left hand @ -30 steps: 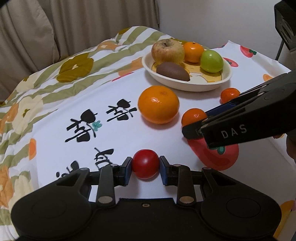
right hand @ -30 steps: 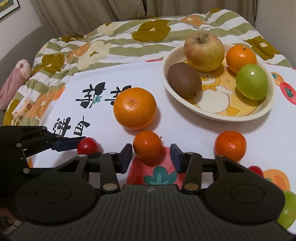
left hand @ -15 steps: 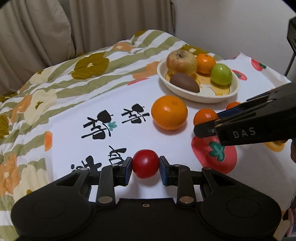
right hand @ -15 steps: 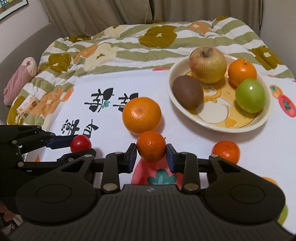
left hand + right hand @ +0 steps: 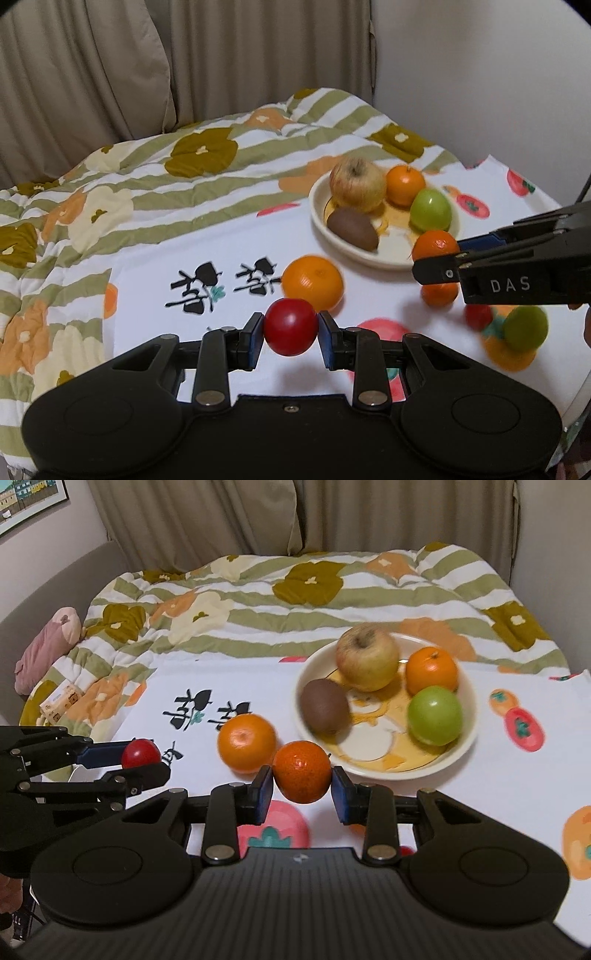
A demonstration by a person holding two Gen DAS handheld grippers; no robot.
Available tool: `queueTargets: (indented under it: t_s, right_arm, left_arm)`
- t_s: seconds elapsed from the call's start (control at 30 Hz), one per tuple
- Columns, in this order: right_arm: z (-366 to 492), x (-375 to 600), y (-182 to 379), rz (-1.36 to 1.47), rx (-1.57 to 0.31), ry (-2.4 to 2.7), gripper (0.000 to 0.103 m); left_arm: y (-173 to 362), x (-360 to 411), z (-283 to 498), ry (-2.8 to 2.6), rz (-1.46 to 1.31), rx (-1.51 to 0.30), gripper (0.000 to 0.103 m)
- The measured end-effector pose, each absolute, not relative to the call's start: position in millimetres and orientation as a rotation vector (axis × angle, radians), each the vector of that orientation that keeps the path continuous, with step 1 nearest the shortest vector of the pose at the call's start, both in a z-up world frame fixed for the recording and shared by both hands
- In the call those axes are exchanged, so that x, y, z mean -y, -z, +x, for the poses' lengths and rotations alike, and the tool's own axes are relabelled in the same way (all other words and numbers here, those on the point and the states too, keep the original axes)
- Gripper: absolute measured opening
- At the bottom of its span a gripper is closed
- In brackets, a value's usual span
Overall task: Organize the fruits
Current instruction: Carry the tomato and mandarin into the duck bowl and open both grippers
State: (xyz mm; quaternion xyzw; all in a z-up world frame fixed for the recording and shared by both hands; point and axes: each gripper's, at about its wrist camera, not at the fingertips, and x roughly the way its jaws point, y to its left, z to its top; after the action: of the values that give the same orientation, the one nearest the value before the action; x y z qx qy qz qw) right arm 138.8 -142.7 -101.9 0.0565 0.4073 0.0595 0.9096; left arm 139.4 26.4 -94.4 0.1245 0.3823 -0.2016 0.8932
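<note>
The left gripper (image 5: pixel 291 334), matte black with blue pads, is pinching a smooth, glossy red fruit (image 5: pixel 291 327) between both pads, narrowed to that fruit's width and carrying it clear above the cloth. The right gripper (image 5: pixel 303 788), same build, is clamping a small tangerine (image 5: pixel 302 771) with dimpled peel, both pads pressing its sides; in the left wrist view that tangerine is sitting just above the near rim of the bowl (image 5: pixel 321 218). The bowl is shallow, cream, glazed, round, with a yellow print on its floor, and is holding a dull yellow-red apple (image 5: pixel 367 657), a fuzzy brown oval kiwi (image 5: pixel 324 712), a shiny green round fruit (image 5: pixel 435 716) and a mandarin (image 5: pixel 431 670); bare floor is showing at the near centre of the bowl, between kiwi and green fruit. A large orange (image 5: pixel 246 743) is resting on the cloth just left of the bowl, near both held fruits. Right of the grippers, another small tangerine (image 5: pixel 439 293), a small red fruit (image 5: pixel 478 316) and a second green fruit (image 5: pixel 524 328) are lying loose and blurred. The white printed tablecloth (image 5: pixel 517 768) is lying flat, meeting a quilted striped floral blanket (image 5: pixel 295 602) behind it; open cloth is lying left of the orange.
</note>
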Motion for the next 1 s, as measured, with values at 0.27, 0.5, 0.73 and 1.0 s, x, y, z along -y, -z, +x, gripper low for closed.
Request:
queueTargets:
  t_s: [0.27, 0.5, 0.73, 1.0]
  right_arm:
    - [138.0, 188.9, 87.2, 0.078, -0.815, -0.132, 0.049]
    - [148.3, 221.1, 89.0, 0.006, -0.808, -0.162, 0.049]
    - [164.4, 243.4, 102.9, -0.023, -0.831, -0.205, 0.049]
    - [178.0, 256.7, 119.9, -0.046, -0.86, -0.261, 0.049]
  left_arm:
    - [82.7, 14.8, 140.4, 0.391, 0.231, -0.77, 0.034]
    - [86.0, 51.0, 154.0, 0.374, 0.217, -0.779, 0.034]
    - [97.0, 81.1, 174.9, 0.344, 0.192, -0.811, 0.034]
    - [118.5, 108.8, 198.1, 0.315, 0.18, -0.859, 0.034]
